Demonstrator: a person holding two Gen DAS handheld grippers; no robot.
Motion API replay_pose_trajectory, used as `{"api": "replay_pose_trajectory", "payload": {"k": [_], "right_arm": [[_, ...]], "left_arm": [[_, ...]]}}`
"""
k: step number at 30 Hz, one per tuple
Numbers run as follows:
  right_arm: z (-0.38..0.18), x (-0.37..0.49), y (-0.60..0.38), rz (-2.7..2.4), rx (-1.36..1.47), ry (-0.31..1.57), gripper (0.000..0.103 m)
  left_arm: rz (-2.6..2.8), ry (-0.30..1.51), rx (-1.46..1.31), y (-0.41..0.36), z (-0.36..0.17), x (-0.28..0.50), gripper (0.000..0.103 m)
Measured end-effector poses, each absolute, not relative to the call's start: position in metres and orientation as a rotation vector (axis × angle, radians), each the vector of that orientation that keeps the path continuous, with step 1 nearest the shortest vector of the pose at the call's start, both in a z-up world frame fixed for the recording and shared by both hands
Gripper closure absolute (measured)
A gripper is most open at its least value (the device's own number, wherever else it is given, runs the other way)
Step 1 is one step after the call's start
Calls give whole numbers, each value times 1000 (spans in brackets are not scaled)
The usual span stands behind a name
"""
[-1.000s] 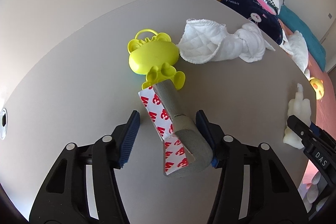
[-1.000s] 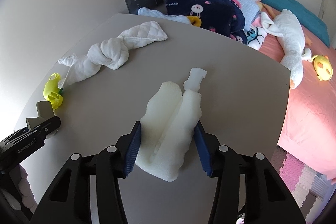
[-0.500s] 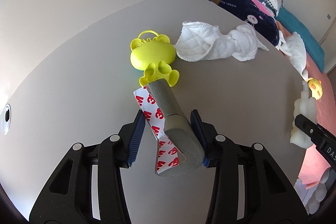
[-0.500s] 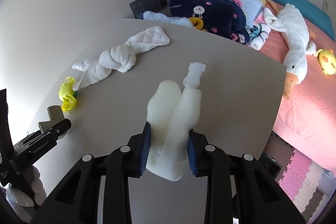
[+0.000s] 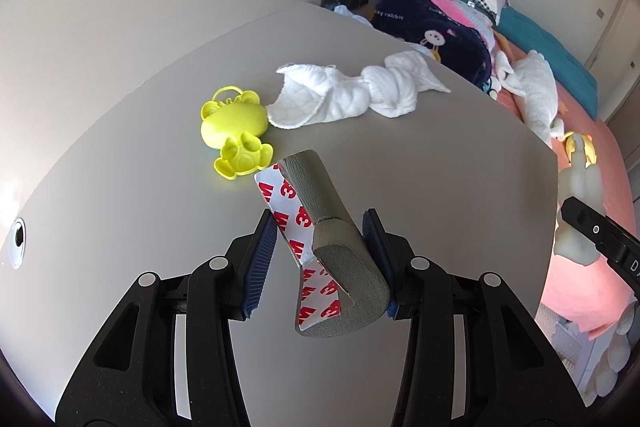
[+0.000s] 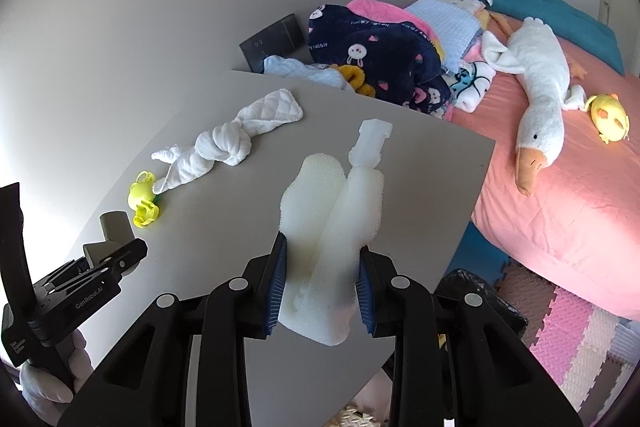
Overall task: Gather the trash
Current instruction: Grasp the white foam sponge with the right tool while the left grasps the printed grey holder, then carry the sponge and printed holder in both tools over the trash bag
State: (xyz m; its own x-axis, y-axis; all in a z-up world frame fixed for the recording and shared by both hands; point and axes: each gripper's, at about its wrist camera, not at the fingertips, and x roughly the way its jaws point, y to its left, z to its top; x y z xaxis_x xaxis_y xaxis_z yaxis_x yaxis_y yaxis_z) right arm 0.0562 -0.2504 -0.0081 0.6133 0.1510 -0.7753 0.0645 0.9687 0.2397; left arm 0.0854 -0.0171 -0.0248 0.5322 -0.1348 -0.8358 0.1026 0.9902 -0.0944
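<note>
1. Here, the left gripper [image 5: 320, 259] holds a grey foam strip [image 5: 340, 247] with a red-printed white backing; the strip's thick end rests against the right pad, while a narrow gap shows between the backing and the left pad, so the jaws stand nearly closed around it.
2. The strip's far end points toward a yellow frog toy [image 5: 236, 131] lying on the grey table [image 5: 440, 167] (whether the strip touches the tabletop cannot be told).
3. The right gripper [image 6: 320, 275] is clamped on a white foam piece [image 6: 332, 215], both blue pads pressed into its sides.
4. The foam piece sticks out forward past the fingers, above the table near its right edge.
5. A knotted white cloth [image 6: 224, 147] lies on the table just beside the frog toy.
6. Beyond the table sits a bed [image 6: 560, 167] with a pink cover, carrying a white goose plush [image 6: 540, 83] and a navy blanket [image 6: 376, 59].
</note>
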Motion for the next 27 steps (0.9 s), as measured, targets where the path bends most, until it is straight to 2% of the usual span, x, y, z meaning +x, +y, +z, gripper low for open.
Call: {"api": "replay_pose_trajectory", "payload": {"k": [27], "right_arm": [[18,-9,-340,-97,324,822,70]], "left_arm": [[-388,945,97,-143,3,55,58]]}}
